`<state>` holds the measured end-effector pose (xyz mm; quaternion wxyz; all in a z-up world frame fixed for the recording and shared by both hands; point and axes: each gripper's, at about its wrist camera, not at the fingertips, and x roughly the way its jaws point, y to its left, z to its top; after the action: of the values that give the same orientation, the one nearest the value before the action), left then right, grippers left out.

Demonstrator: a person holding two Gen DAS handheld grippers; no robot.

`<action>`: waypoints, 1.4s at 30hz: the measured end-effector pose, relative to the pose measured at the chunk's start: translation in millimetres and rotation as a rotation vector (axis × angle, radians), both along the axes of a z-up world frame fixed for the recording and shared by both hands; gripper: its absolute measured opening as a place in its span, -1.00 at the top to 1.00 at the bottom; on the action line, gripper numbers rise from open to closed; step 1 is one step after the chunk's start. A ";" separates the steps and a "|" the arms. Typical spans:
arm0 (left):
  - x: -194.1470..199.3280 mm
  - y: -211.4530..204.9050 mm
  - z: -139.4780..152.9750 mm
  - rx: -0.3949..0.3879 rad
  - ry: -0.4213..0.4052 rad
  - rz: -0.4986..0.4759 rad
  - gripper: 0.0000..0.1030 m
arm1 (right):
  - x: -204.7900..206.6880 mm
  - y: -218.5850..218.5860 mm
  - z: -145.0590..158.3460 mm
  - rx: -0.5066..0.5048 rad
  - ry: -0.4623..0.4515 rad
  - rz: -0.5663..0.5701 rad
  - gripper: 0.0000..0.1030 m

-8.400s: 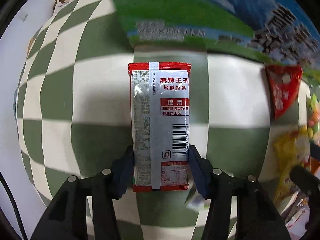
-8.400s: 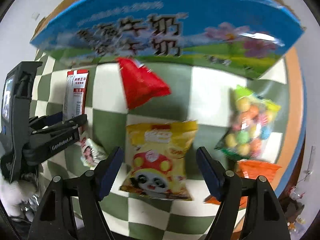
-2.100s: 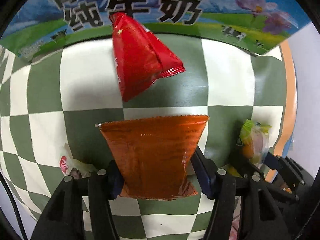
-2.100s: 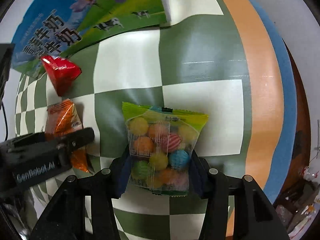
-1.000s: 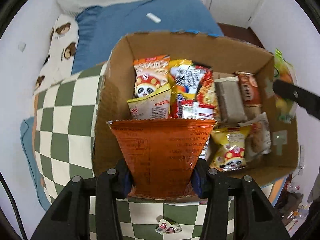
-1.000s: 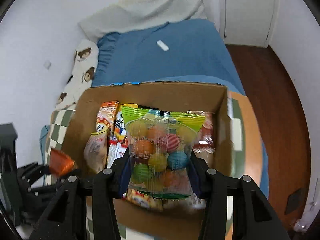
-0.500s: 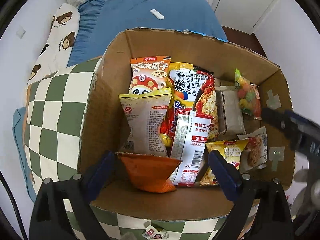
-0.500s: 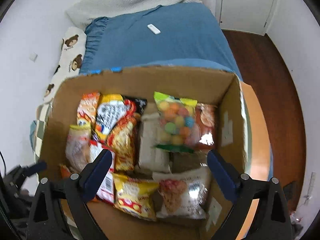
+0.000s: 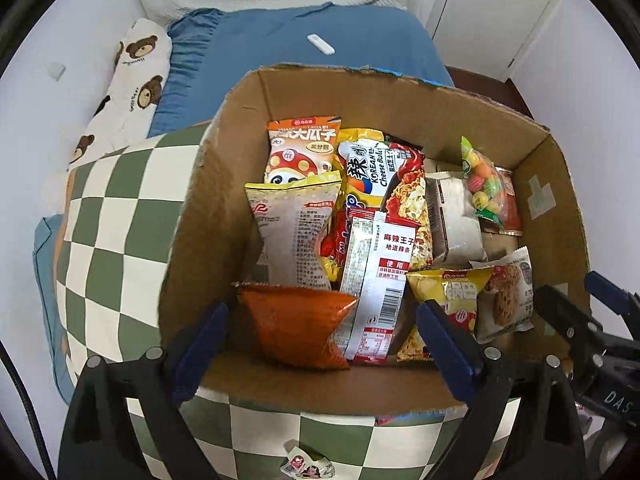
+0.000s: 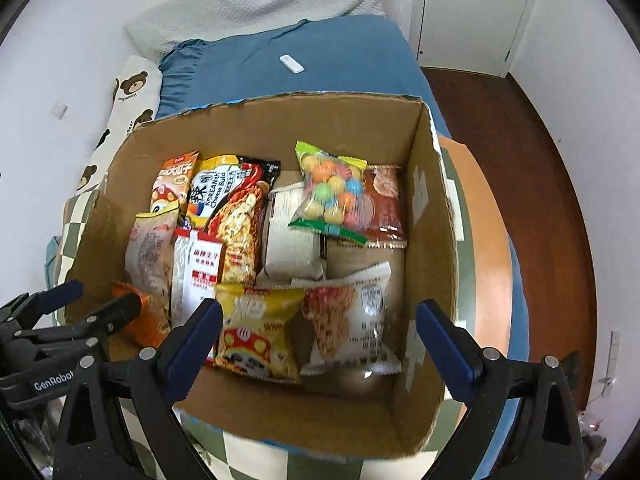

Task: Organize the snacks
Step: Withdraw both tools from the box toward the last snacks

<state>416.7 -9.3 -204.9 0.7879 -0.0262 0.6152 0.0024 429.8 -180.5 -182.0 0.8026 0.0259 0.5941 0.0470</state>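
An open cardboard box (image 9: 200,216) (image 10: 428,208) stands on a green-and-white checked cloth and holds several snack packs. An orange pack (image 9: 294,330) (image 10: 146,318) lies at its near left corner. A clear bag of coloured candy balls (image 10: 332,196) (image 9: 482,186) lies at the far right, on a brown pack. My left gripper (image 9: 322,344) is open and empty above the box's near wall. My right gripper (image 10: 318,340) is open and empty above the box's near side. Each gripper shows in the other's view, the right one (image 9: 576,312) and the left one (image 10: 100,304).
A small wrapped sweet (image 9: 306,462) lies on the checked cloth (image 9: 108,240) in front of the box. Behind the box are a blue bed (image 10: 304,60) with a white remote (image 10: 291,64) and a bear-print pillow (image 9: 128,80). Dark wood floor (image 10: 540,184) is at the right.
Both grippers opened and dropped their packs into the box: the orange pack at the near left, the candy bag at the far right. Since half a second ago both pulled back slightly.
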 end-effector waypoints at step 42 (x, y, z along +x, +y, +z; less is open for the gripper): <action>-190.0 -3.4 154.3 0.000 -0.453 -0.020 -0.87 | -212.3 1.8 171.0 -0.035 -0.456 -0.016 -0.93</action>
<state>226.7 -12.6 -50.6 0.9059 -0.0203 0.4228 -0.0113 217.6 -178.7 -11.0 0.9168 0.0054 0.3977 0.0348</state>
